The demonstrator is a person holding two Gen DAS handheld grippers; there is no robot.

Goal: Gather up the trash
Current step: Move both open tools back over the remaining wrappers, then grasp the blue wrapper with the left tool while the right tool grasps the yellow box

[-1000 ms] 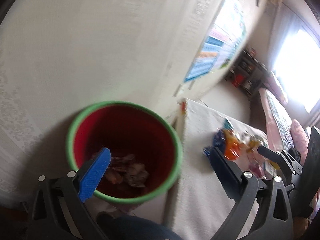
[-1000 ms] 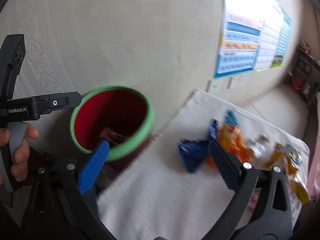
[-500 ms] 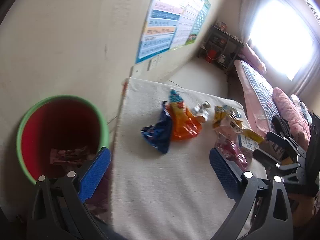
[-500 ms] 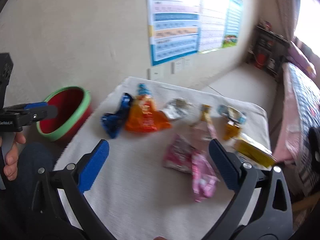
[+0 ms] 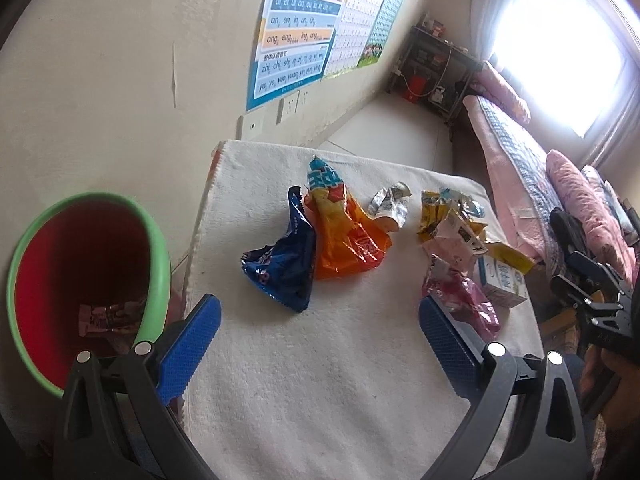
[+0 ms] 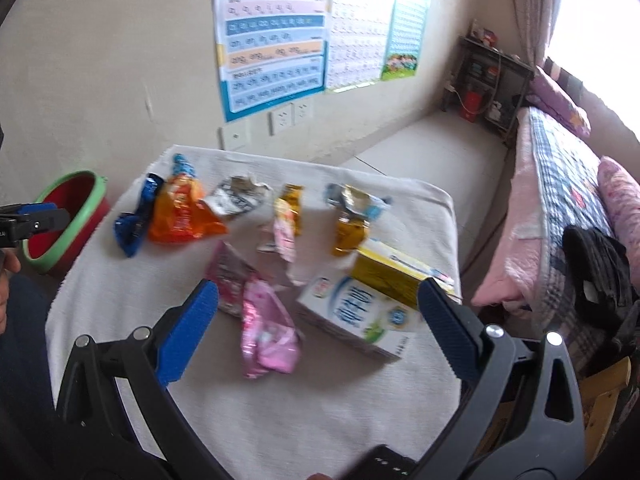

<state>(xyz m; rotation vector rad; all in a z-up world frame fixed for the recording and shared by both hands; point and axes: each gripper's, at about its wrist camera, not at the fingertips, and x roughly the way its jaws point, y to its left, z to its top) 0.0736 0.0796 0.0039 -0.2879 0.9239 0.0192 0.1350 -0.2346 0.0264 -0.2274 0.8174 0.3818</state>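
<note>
Wrappers lie on a table under a white towel point(image 5: 320, 380). A blue bag point(image 5: 282, 268) and an orange bag point(image 5: 346, 240) lie at the left, a pink wrapper point(image 6: 266, 326) and a white milk carton point(image 6: 354, 314) at the right. A red bin with a green rim point(image 5: 156, 256) stands left of the table, wrappers inside. My left gripper point(image 5: 320, 338) is open and empty above the towel's near part. My right gripper point(image 6: 318, 332) is open and empty over the pink wrapper and the carton.
A yellow box point(image 6: 394, 278), a silver wrapper point(image 6: 236, 196) and yellow wrappers point(image 6: 350, 228) lie farther back. A wall with posters point(image 6: 272, 36) is behind the table. A bed point(image 6: 560, 208) stands at the right, a dark shelf point(image 6: 492, 80) in the far corner.
Both grippers have swung right, away from the bin, and now face the table. The right one has come over the pink wrapper and carton. Both stay open and empty.
</note>
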